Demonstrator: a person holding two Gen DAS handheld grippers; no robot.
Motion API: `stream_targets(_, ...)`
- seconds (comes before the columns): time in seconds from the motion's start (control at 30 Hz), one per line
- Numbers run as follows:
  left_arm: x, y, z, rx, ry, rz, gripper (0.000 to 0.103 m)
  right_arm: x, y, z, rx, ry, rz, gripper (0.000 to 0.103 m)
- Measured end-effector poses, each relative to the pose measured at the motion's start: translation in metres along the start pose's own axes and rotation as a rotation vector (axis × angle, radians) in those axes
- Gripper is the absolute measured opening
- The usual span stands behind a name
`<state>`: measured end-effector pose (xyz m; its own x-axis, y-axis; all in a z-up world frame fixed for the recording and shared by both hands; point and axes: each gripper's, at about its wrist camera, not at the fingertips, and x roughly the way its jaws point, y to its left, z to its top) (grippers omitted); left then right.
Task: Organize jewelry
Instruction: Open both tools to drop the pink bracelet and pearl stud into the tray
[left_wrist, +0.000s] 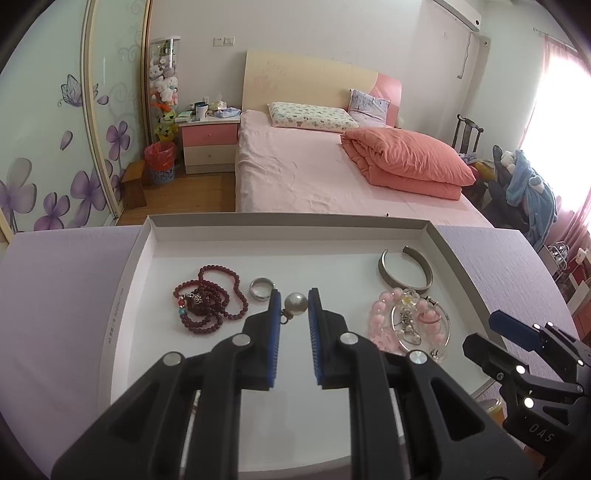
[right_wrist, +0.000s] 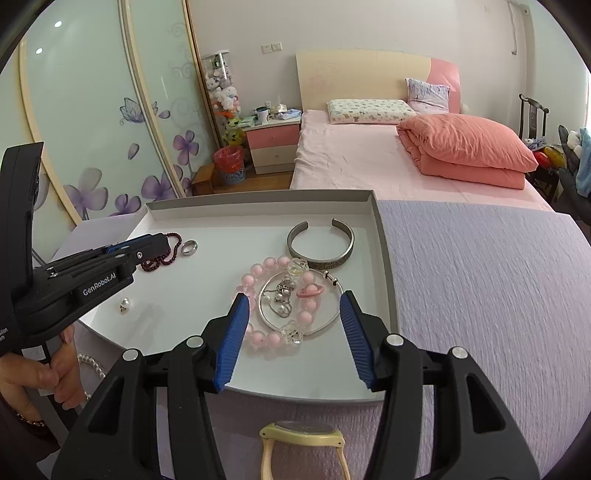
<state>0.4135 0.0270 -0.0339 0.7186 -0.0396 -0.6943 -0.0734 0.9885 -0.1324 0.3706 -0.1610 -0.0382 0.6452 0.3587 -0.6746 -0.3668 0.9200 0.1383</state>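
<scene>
A shallow white tray holds the jewelry. My left gripper is open above it, jaws either side of a pearl earring that lies on the tray floor. To its left lie a dark red bead necklace and a silver ring. My right gripper is open and empty over a pile of a pink bead bracelet, a thin silver bangle and a pink ring. A silver cuff lies behind.
The tray rests on a lilac cloth. A yellow watch lies on the cloth below my right gripper, and a pearl strand near the left hand. A pink bed stands behind.
</scene>
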Motion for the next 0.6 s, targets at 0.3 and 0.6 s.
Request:
stream_targets(0.3, 0.001, 0.001, 0.001, -0.004, -0.004, 0.005, 0.017, -0.002, 0.001, -0.002, -0.008, -0.01, -0.011, 0.053)
stream_targets(0.6, -0.017, 0.015, 0.001, -0.062, -0.048, 0.022, 0.066, -0.011, -0.002, -0.003, 0.011, -0.024, -0.013, 0.058)
